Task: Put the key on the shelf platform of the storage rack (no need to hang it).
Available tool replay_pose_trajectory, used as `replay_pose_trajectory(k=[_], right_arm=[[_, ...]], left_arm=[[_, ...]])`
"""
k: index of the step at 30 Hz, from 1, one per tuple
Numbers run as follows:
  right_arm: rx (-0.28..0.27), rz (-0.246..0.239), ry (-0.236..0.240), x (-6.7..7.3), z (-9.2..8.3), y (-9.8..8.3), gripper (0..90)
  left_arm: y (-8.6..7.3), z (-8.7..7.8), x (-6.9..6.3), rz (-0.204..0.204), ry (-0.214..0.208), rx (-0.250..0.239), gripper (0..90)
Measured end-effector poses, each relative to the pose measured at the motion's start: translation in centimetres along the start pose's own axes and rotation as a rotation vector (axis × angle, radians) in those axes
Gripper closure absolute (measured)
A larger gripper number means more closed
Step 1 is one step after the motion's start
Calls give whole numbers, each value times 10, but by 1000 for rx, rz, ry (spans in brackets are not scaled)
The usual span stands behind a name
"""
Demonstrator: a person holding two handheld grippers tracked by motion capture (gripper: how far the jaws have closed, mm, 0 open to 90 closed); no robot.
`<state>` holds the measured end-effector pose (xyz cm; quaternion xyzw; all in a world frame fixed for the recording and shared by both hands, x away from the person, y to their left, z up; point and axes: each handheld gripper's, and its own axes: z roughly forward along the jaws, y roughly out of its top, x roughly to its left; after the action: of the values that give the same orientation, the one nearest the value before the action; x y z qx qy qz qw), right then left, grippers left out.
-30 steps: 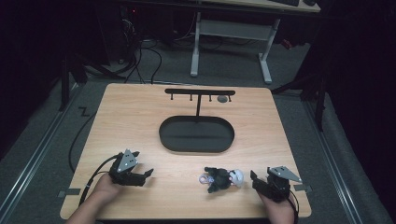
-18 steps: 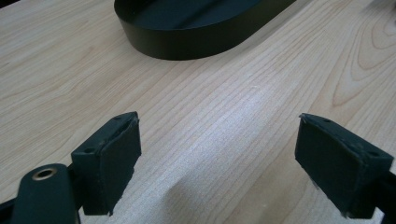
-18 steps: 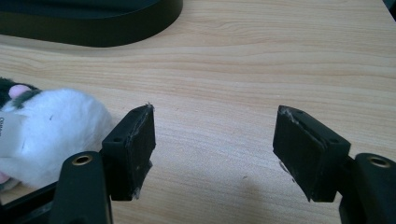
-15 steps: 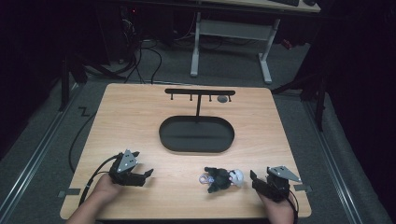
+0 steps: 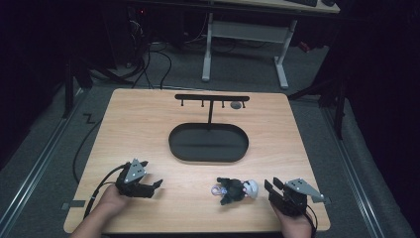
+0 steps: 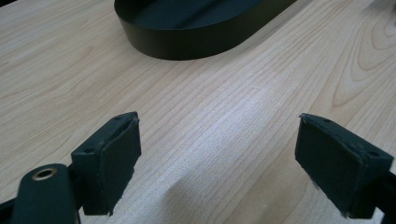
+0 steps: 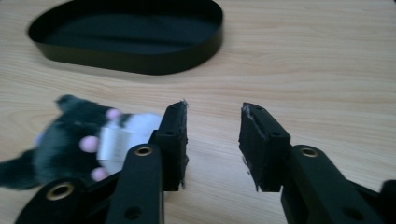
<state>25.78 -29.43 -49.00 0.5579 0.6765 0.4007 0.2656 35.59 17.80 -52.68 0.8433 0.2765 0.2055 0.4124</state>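
Note:
A small black-and-white plush toy with pink paws lies on the wooden table near the front edge; in the right gripper view the toy sits just left of the jaws, outside them. My right gripper points left at it. Its jaws have just been closing, stand a narrow gap apart, and have only bare wood between them, so it is open. My left gripper rests at the front left, open wide over bare table.
A black oval tray sits mid-table, seen ahead in both gripper views. Behind it stands a black T-shaped hook rack with a small grey item hanging. Cables trail off the left edge.
The right gripper's jaws look a little closer together than before. Both hands and the plush toy stay where they were.

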Motion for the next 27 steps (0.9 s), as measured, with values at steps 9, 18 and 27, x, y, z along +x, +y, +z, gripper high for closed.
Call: replay_pose_trajectory(k=[9,18,27], right_arm=[[1,-109,125,30,-2,4,858],[74,-252,277,58,10,-6,895],[120,-305,292,69,21,-11,893]], left_arm=[[0,1,1,-5,-3,1,153],[1,1,2,-15,-3,-3,153],[0,0,0,-1,-2,1,153]])
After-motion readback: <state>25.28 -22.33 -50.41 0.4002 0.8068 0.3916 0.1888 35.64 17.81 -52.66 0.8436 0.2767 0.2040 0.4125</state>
